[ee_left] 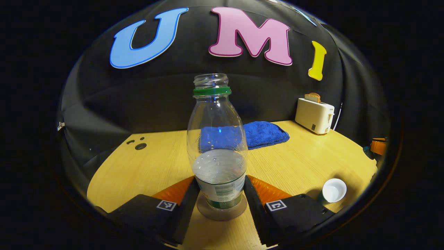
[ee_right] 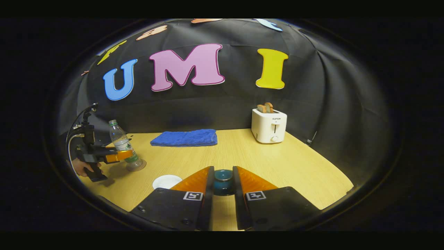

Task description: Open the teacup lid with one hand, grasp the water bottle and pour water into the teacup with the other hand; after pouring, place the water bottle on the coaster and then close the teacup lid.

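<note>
Water bottle [ee_left: 219, 152] stands upright on a round brownish coaster [ee_left: 222, 210] straight ahead of the left gripper [ee_left: 221, 194], between its two fingers. It is clear plastic, uncapped, with a green ring under the open neck and water filling roughly its lower part. Both black fingers [ee_left: 190, 201] lie against the labelled base of the bottle, one on each side, so the left gripper pinches the bottle low down. Beyond the bottle, farther along the gripper's line, a folded blue towel [ee_left: 265, 133] lies on the wooden table [ee_left: 305, 163]. Ahead and to the right of the fingers, a cream toaster [ee_left: 314, 115] with bread in its slot stands near the booth wall. Close on the right of the right-hand finger, a white teacup lid [ee_left: 334, 190] lies on the table, apart from the cup.

In the right gripper view, a dark teal teacup [ee_right: 222, 181] sits just ahead of the right gripper [ee_right: 222, 189], in the narrow gap between the fingers [ee_right: 207, 194], its mouth uncovered. The jaws stand close together, near the sides of the cup; whether they press on it I cannot tell. Just left of the left-hand finger the white lid [ee_right: 167, 181] rests flat on the table. Far off to the left, a hand [ee_right: 82, 168] holds the other gripper [ee_right: 119, 155], its orange fingers round the bottle [ee_right: 122, 144] on its coaster [ee_right: 136, 166]. Ahead lie the blue towel [ee_right: 185, 137] and, to the right of it, the toaster [ee_right: 269, 125].
</note>
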{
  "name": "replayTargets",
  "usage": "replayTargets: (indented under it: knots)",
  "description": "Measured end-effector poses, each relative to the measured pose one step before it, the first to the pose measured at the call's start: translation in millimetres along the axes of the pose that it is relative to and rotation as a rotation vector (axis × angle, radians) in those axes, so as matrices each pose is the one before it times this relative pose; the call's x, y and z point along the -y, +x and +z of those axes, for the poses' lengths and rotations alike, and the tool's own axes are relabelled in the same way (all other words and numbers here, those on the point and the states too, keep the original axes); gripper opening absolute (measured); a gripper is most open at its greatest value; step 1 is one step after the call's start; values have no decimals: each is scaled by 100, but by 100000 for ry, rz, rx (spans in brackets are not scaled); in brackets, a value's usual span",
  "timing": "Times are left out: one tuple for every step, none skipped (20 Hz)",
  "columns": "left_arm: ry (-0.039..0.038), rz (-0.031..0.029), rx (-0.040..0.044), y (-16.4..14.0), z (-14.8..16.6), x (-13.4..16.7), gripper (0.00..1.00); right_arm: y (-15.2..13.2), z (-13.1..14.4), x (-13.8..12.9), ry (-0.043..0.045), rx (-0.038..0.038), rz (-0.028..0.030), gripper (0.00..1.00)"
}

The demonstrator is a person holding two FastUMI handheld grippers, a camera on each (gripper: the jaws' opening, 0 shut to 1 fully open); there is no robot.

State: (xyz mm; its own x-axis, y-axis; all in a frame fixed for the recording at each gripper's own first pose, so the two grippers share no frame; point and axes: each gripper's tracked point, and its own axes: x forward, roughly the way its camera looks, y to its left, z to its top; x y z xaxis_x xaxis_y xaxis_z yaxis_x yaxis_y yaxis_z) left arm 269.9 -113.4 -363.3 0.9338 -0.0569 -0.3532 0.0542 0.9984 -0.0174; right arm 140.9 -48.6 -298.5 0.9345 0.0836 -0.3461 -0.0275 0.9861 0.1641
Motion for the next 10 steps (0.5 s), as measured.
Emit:
replayTargets:
  knots:
    - [56,-17,1418,96,140,-10,78,142,-32,-152,14,-163,258,30]
    - [-88,-461,-82,216,-166,115,79,42,-42,-162,-3,-205,259,30]
    - [184,-163,-86,-125,-110,-79,78,93,-62,-185,33,-285,354,30]
    - [185,-236,24,37,-21,-75,80,56,-71,-202,72,-57,422,30]
    - [-176,-45,-1052,78,-243,40,81,78,24,-227,37,-135,290,30]
    - [-583,-569,-1067,-143,-260,108,81,70,-12,-161,15,2,275,30]
    - [-648,-800,-1537,81,-396,55,83,43,36,-106,-147,49,88,30]
    - [-663,-356,-1067,140,-371,-99,88,85,-80,-310,41,-113,516,30]
    - [-487,-393,-133,-40,-164,474,92,95,-1,-376,270,71,662,30]
    - [-330,-184,411,-110,40,4,95,55,-37,-347,266,3,653,30]
